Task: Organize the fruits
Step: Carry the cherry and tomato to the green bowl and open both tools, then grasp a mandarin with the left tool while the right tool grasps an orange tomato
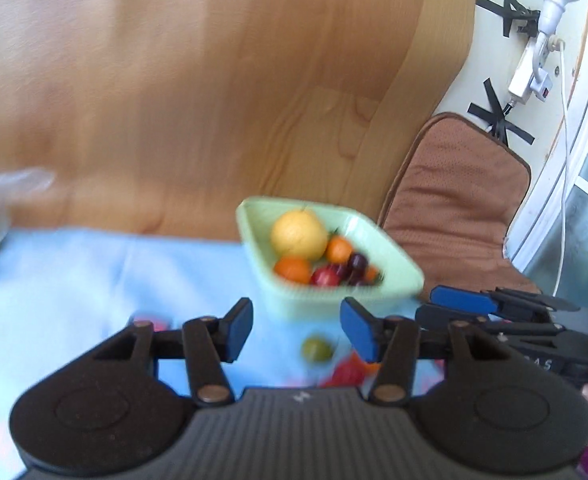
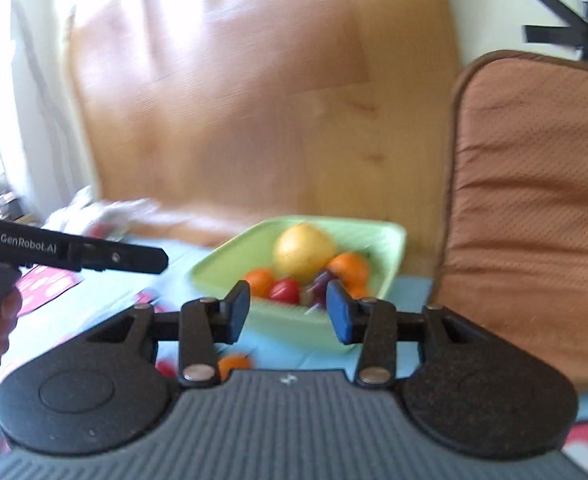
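We have open blue cloth (image 1: 94, 272) left of the green basket (image 1: 397, 276), clear path in from that side. Right side is boxed in by the brown cushion (image 1: 457, 208), just beside the basket, and the wooden panel (image 1: 214, 100) walls off the back. Near side: loose green fruit (image 1: 317, 349), red fruit (image 1: 343, 374) and small orange (image 2: 234, 362) on the cloth; our grippers sit side by side there.

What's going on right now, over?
Left gripper and right gripper open, empty. Green basket holds most fruit; green fruit and red fruit loose on the cloth. Nothing in the way.
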`<state>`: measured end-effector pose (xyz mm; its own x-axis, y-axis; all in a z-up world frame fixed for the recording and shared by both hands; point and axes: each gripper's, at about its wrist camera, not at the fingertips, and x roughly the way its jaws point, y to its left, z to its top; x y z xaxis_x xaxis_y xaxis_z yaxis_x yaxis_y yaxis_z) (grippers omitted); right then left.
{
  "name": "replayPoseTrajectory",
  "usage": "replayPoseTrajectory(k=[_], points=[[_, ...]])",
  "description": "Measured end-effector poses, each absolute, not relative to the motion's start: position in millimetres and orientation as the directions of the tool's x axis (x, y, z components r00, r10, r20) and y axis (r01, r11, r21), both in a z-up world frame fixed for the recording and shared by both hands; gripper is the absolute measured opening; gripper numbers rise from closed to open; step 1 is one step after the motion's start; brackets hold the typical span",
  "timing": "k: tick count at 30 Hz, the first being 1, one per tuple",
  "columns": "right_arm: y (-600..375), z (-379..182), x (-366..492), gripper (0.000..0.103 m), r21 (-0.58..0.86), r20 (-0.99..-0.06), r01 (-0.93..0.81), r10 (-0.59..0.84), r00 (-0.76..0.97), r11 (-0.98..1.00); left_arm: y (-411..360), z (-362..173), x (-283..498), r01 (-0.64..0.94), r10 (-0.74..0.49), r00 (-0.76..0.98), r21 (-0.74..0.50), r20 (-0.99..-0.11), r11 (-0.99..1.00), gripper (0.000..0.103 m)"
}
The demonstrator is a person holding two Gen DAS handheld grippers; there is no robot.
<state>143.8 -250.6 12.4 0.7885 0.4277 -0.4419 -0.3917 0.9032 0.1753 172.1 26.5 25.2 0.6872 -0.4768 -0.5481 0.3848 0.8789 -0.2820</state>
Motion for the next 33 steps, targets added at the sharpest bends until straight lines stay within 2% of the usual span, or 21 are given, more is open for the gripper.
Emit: replayPoseTrajectory(k=[6,9,11,12,13,15,21,25,29,33], points=[[-231,-9,155,0.045,0.217,-0.523,-0.369,0.427,0.737,0.904,46,-1,152,0.290,-0.446,0.674,-0.345,-0.589,0.893,0.064],[-230,-16,171,0.045,0.281,-0.556,-0.326,0.429,0.712,0.903,42,-11,154,0.277,-0.445,0.672,-0.356,-0.592,0.892,0.064],[-232,-19,174,0.045,0.362,-0.564,-0.306,0.468,0.680,0.881,41,-19,155,0.273,-0.445,0.667,-0.360,-0.598,0.892,0.056],[-234,-21,173,0.039,0.417,-0.562,-0.299,0.502,0.658,0.858,40,-23,155,0.272,-0.453,0.659,-0.370,-0.601,0.888,0.045],[-237,-22,174,0.036,0.458,-0.560,-0.283,0.521,0.645,0.843,39,-23,152,0.273,-0.454,0.666,-0.373,-0.592,0.887,0.038],[-241,-21,167,0.031,0.488,-0.564,-0.271,0.536,0.628,0.830,39,-23,146,0.275,-0.474,0.657,-0.399,-0.586,0.874,0.037],[-245,-4,102,0.031,0.433,-0.515,-0.351,0.547,0.660,0.830,51,-17,100,0.274,-0.504,0.671,-0.450,-0.544,0.850,0.037],[-243,0,50,0.031,0.392,-0.501,-0.431,0.582,0.641,0.813,42,-11,56,0.336,-0.498,0.676,-0.375,-0.543,0.864,0.037],[-222,-5,13,0.031,0.241,-0.525,-0.498,0.543,0.655,0.833,21,-16,26,0.400,-0.513,0.636,-0.321,-0.577,0.858,0.037],[-210,-14,2,0.032,0.166,-0.529,-0.513,0.515,0.675,0.842,8,-18,14,0.407,-0.475,0.665,-0.253,-0.577,0.878,0.037]])
